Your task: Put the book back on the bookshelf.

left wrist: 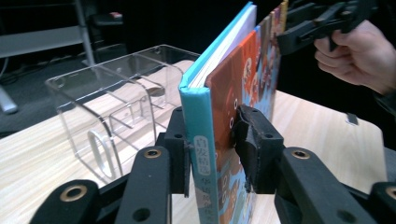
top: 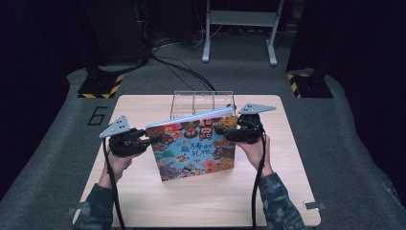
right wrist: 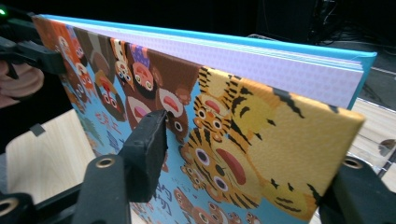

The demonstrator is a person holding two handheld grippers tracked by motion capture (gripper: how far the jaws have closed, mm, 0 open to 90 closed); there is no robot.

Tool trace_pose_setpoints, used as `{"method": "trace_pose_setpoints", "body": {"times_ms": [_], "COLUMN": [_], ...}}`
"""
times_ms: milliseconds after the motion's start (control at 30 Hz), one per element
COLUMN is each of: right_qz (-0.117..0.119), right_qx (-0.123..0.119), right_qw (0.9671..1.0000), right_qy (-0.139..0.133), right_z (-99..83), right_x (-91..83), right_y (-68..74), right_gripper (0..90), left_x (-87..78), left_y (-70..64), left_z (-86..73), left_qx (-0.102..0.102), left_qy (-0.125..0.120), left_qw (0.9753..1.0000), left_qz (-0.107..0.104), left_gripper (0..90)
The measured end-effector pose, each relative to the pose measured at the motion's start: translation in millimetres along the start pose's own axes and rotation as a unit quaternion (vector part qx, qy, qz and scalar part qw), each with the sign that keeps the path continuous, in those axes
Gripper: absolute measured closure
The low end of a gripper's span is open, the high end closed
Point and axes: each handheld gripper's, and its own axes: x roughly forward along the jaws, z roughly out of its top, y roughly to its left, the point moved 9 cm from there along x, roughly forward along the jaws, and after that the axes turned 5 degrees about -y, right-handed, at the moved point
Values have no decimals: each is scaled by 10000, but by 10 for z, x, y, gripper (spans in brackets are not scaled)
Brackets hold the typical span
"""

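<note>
A picture book (top: 194, 151) with a light-blue spine and a cover of cartoon animals stands on its lower edge on the wooden table (top: 143, 196), leaning back. My left gripper (top: 146, 140) is shut on the spine edge; in the left gripper view (left wrist: 215, 154) both pads press the book (left wrist: 198, 116). My right gripper (top: 224, 129) is shut on the book's upper right corner; in the right gripper view (right wrist: 252, 177) one jaw lies on the cover (right wrist: 261, 121) and the other sits behind it. The front cover stands slightly off the pages.
A clear acrylic rack (top: 201, 101) with dividers stands just behind the book, also in the left gripper view (left wrist: 107, 93). Beyond the table, cables (top: 182, 67), a metal frame (top: 239, 28) and two bases with yellow-black tape (top: 100, 86) sit on the grey floor.
</note>
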Motion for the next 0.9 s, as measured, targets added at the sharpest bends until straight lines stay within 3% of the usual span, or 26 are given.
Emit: {"method": "trace_pose_setpoints", "body": {"times_ms": [200, 333, 400, 467, 600, 733, 833, 900], "right_qz": [-199, -360, -378, -388, -314, -91, -352, -309], "right_qx": [-152, 35, 59, 117, 179, 193, -60, -73], "right_qw": [9997, 9993, 9993, 9991, 9993, 9996, 9993, 9993], "right_qy": [29, -50, 10, -110, -84, -198, -99, -174], "right_z": [-36, -86, -107, -83, -68, -51, -36, -19], "right_x": [-85, -179, -162, -133, 41, 142, 199, 225], "right_y": [-22, -141, -183, -225, -249, -147, -74, -58], "right_gripper": [324, 258, 205, 153, 147, 146, 103, 127], "left_x": [-28, -40, -40, -42, -50, -42, -66, -96], "left_y": [-48, -65, -68, -77, -99, -102, -71, -37], "left_z": [2, -1, -4, -1, 14, 48, 60, 54], "left_qx": [229, 344, 366, 447, 633, 834, 949, 1000], "left_qy": [122, 177, 194, 219, 319, 389, 424, 428], "left_qw": [9997, 9992, 9991, 9986, 9972, 9957, 9946, 9939], "left_qz": [-28, -98, -127, -156, -220, -141, 23, 174], "left_gripper": [691, 714, 719, 719, 722, 720, 722, 722]}}
